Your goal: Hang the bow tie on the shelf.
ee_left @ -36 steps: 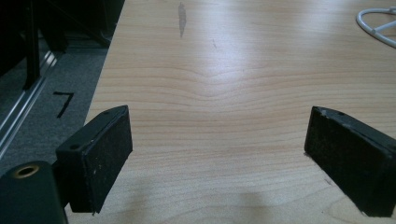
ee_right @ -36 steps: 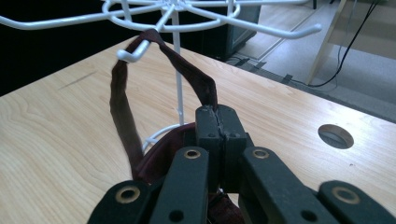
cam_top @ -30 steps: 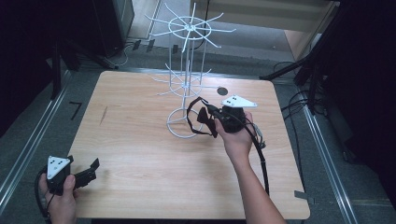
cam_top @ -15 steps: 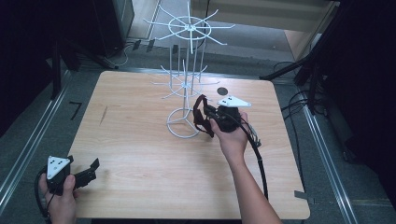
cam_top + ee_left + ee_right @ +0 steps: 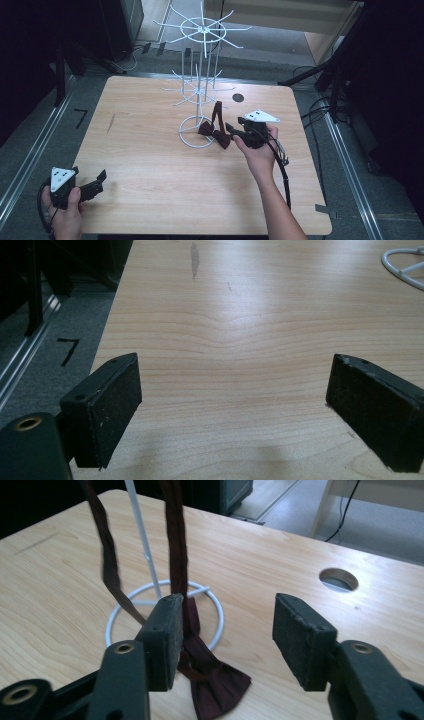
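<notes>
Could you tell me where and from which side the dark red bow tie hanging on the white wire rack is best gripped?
Probably the dark red bow tie is best gripped at its narrow centre knot, approached level from the right gripper's side: the strap hangs from the white wire rack, and the wings rest on the table.

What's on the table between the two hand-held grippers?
Bare wood. In the high view, nothing lies between the left gripper and the right gripper, which is beside the bow tie.
</notes>
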Demonstrator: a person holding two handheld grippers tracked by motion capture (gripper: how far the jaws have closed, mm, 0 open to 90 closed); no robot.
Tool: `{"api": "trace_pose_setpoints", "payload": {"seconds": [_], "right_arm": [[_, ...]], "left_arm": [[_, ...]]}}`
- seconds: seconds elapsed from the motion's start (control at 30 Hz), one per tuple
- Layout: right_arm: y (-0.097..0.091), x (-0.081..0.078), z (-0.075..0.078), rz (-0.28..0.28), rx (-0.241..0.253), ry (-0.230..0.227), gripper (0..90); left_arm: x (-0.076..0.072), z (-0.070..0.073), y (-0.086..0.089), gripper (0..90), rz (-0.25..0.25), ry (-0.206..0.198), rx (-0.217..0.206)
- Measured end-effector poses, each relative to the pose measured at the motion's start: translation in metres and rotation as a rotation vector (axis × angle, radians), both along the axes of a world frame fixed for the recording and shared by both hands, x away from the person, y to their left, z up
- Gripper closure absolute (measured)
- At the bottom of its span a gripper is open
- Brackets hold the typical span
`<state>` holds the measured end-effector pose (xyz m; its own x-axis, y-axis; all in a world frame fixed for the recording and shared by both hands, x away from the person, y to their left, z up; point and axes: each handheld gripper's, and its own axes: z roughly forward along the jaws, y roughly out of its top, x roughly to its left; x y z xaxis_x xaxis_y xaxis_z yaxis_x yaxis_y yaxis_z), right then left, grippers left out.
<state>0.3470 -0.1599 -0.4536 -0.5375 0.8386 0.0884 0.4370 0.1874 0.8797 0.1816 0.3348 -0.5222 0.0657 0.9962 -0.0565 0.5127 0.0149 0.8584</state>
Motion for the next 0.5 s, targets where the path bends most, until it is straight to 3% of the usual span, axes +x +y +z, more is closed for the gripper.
{"api": "trace_pose_setpoints", "payload": {"seconds": [0.17, 0.3, 0.5], "right_arm": [[-0.016, -0.008, -0.01, -0.033, 0.0, 0.018, 37.0], [-0.029, -0.016, -0.019, -0.067, -0.005, 0.043, 23.3], [-0.04, -0.025, -0.028, -0.075, -0.005, 0.064, 14.4]], "left_arm": [[0.0, 0.0, 0.0, 8.4, -0.001, -0.001, 0.001], [0.0, 0.0, 0.0, 8.4, 0.0, 0.0, 0.003], [0.0, 0.0, 0.0, 8.4, 0.0, 0.0, 0.004]]}}
